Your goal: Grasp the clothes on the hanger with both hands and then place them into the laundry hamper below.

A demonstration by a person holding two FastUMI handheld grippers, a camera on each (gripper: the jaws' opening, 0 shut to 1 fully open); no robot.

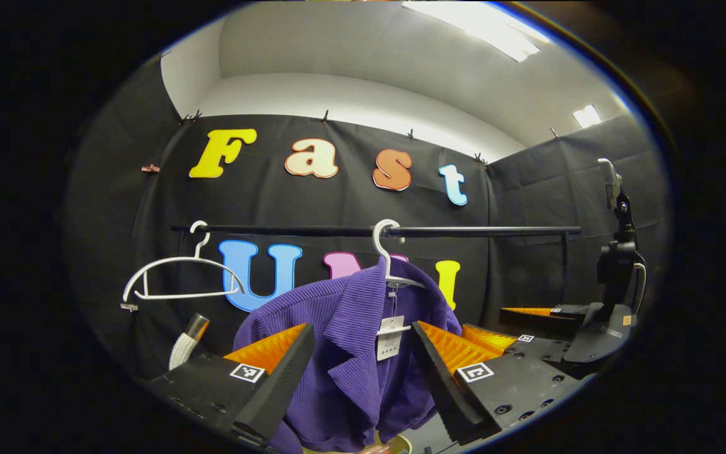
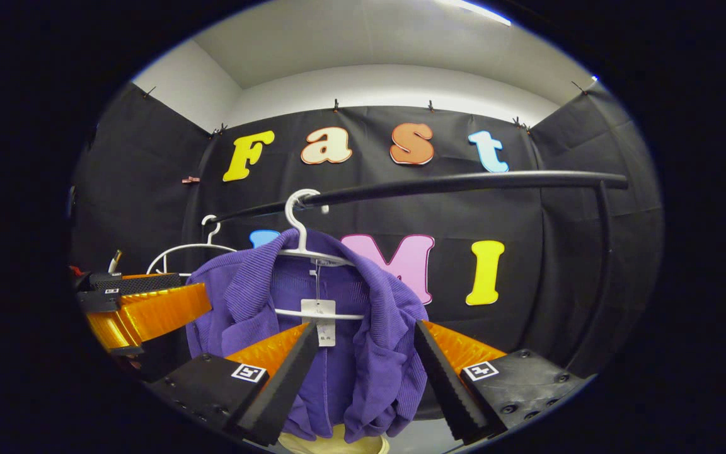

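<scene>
On the black rail (image 1: 464, 231) before the booth wall: purple ribbed garment (image 1: 344, 353), hung on a white hanger (image 1: 387, 252), paper tag (image 1: 391, 337) at the collar. Beside it, well to the left, an empty white hanger (image 1: 177, 274). In the left gripper view: left gripper (image 1: 363, 378), released, jaws spread either side of the garment, not pressing. In the right gripper view: right gripper (image 2: 363, 378), likewise released, garment between the fingers. Below the garment, a pale yellowish edge (image 2: 331, 444), too little to identify.

Empty white hanger (image 1: 177, 277) on black rail (image 1: 464, 231), beside ceiling light (image 1: 473, 25).
</scene>
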